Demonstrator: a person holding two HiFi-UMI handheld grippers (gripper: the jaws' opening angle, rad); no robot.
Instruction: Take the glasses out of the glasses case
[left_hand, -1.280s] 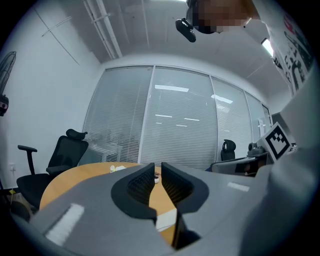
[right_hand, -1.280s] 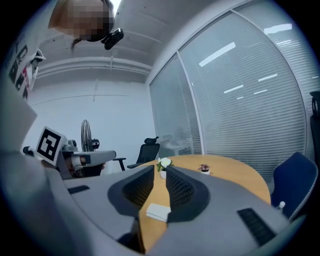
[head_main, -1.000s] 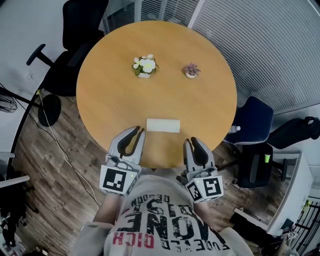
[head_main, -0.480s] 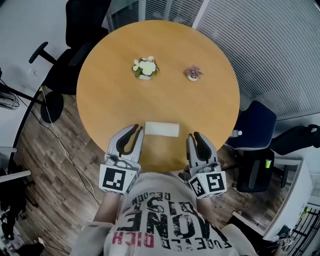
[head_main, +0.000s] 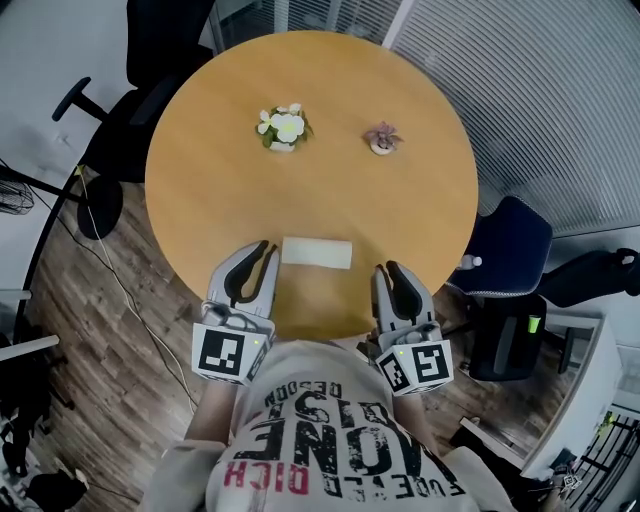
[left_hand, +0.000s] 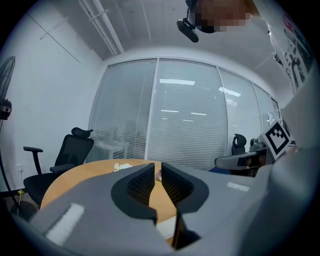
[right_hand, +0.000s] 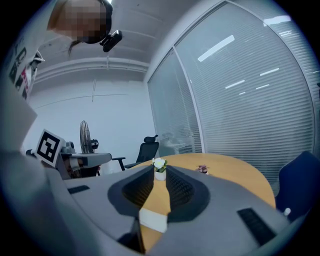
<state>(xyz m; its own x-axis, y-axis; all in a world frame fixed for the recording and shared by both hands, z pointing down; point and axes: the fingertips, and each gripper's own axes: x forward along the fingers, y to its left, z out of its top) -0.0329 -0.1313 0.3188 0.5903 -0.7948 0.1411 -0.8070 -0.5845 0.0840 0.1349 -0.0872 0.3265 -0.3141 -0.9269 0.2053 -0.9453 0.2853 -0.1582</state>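
Head view: spotting the white glasses case (head_main: 316, 252), apparently shut, near the table's (head_main: 300, 190) 6 o'clock edge, at 3 o'clock from the left gripper (head_main: 268, 248) and 9 o'clock from the right gripper (head_main: 390, 269), touching neither; could skid off if shoved one-sidedly. Left gripper view: seeing jaws barely parted and empty, case low at 5 o'clock. Right gripper view: same slim empty gap, case at 6 o'clock; likely too narrow to straddle it.

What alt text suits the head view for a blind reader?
Seen from above, a white glasses case lies near the front edge of a round wooden table, with the left gripper and right gripper, both empty, either side of it. A white-flowered pot and a pink-flowered pot stand farther back.
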